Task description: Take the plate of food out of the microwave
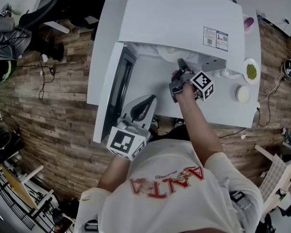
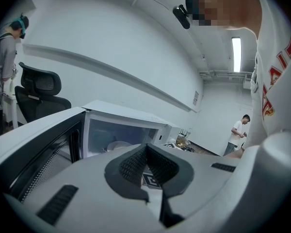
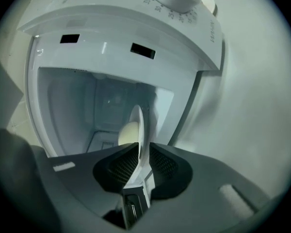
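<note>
The white microwave (image 1: 174, 18) stands with its door (image 1: 109, 76) swung open to the left. Inside it a white plate (image 3: 138, 125) carries a pale round bun (image 3: 128, 132); in the head view only the plate's edge (image 1: 167, 52) shows. My right gripper (image 3: 143, 152) reaches into the opening with the plate's rim between its jaws. One pad lies against the rim and a narrow gap shows at the other. My left gripper (image 1: 150, 98) hangs lower, by the door's inner side, shut and empty. It points toward the cavity (image 2: 121, 130).
Right of the microwave the table (image 1: 150, 81) holds a dish of green food (image 1: 251, 71), a white round lid (image 1: 243, 94) and a pink cup (image 1: 249, 23). An office chair (image 2: 39, 98) and a person (image 2: 2, 76) are on the left, another person (image 2: 238, 132) far right. Cables lie on the wooden floor.
</note>
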`<state>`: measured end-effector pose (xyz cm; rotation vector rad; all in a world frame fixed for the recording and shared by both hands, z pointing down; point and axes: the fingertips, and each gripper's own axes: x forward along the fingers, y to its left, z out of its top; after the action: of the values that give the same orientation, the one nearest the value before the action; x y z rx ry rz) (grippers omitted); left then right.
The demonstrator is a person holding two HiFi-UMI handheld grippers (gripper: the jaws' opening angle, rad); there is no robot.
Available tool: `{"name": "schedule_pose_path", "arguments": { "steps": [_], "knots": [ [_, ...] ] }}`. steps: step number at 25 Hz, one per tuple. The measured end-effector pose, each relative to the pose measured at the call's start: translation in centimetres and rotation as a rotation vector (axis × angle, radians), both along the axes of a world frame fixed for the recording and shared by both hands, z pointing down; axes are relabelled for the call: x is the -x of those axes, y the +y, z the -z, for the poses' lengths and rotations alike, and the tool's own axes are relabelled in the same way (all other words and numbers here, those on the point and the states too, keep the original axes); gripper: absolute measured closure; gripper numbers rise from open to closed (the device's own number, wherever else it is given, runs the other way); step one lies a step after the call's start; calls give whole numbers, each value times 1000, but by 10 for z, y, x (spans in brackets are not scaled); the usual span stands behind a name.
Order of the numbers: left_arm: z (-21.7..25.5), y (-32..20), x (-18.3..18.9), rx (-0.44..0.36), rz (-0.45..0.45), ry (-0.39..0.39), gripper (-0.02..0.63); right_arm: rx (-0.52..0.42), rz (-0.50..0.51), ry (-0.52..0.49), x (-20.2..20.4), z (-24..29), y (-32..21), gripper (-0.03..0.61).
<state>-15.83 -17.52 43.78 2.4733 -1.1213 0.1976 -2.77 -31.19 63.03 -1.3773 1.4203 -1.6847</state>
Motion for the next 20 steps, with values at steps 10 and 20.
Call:
{"name": "schedule_pose_path", "arguments": {
  "steps": [10,20],
  "knots": [
    [1,4,3,-5,7,4,604,-16,-25,-94,2,1,-3,561],
    [11,6,-10,-23,-36,6,604,-100,-19,-122,-10,25,23,563]
  ]
}}
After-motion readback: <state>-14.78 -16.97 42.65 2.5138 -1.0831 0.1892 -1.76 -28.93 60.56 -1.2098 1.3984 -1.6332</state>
